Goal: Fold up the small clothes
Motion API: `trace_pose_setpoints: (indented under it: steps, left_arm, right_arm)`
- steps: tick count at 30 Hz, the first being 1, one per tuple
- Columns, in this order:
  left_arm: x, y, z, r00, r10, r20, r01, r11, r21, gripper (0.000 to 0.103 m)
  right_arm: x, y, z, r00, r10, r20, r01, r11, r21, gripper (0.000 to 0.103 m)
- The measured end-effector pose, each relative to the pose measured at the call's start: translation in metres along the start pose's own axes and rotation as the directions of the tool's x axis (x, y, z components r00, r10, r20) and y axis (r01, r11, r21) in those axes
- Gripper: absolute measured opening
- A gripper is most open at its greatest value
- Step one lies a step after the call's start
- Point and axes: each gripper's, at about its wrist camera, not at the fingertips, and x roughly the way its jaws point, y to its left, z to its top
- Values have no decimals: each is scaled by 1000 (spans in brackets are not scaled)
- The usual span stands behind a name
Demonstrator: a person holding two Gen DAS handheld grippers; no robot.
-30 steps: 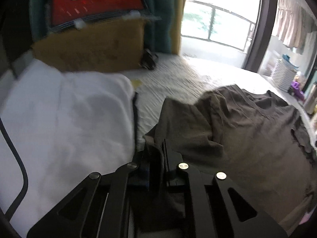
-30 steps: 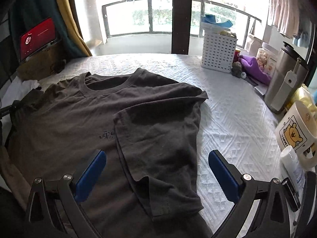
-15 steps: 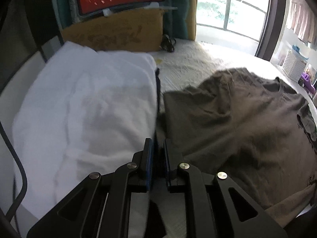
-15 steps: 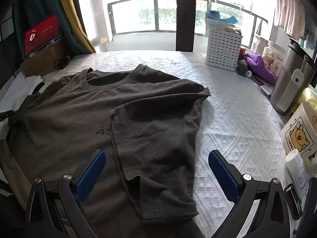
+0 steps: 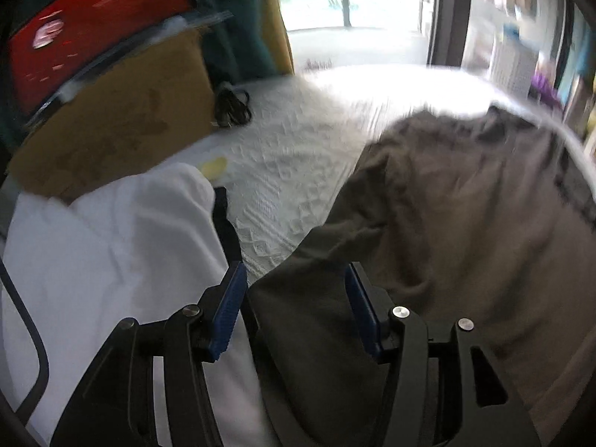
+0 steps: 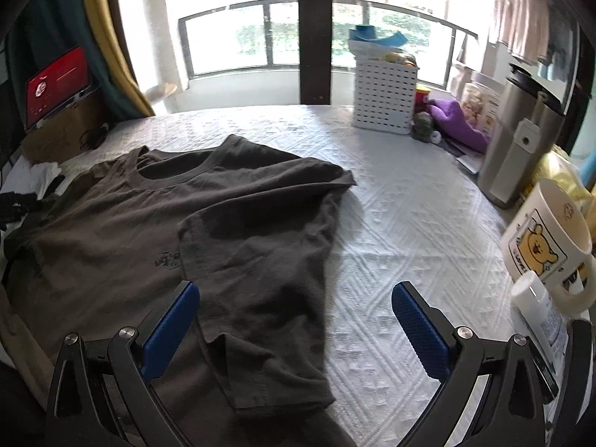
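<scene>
**Left sleeve next, mind the white cloth**

Your left gripper (image 5: pixel 294 309) has just been opening, brown sleeve between its pads, unpinched; your right gripper (image 6: pixel 294 324) hangs spread above the T-shirt (image 6: pixel 111 231) on the bedspread (image 6: pixel 409 223); the white cloth (image 5: pixel 111 260) just beside could get snagged.

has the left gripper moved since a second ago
Yes. The left gripper has shifted from the white cloth toward the dark t-shirt; its jaws have just been opening, with the shirt's edge between them.
</scene>
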Motion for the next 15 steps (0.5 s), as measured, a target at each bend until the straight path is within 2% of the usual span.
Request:
trace_pose_setpoints:
  steps: [2,4,6,7,10,15]
  left_arm:
    - [14,1,1,999,-1,-49,2,1000,14,55]
    - [15,4,0,999,-32,-42,33,999,5,53]
    - [15,5,-1,996,-81,-46,81,997,4,26]
    - [13,6,-1,994,-95,-47,94,996,-4,4]
    - [6,8,0,998,-60,-16,60,998,-21,4]
    - [-26,12,16,993,44,110,-35,996,-78,4]
  right_arm:
    - [1,-1,0,1000,-5,-1,5,1000,7,103]
    - [2,-1,0,1000,-7,-4,7,1000,12,103]
    - [6,0,1,1000,-3,-9,3,1000,14,103]
    - [7,1,1,1000,-1,-11,1,1000,14,103]
    - [11,4,3,1000,10,-12,-10,1000,5,103]
    - [11,5,7,1000,28,-3,-28,1000,-5,103]
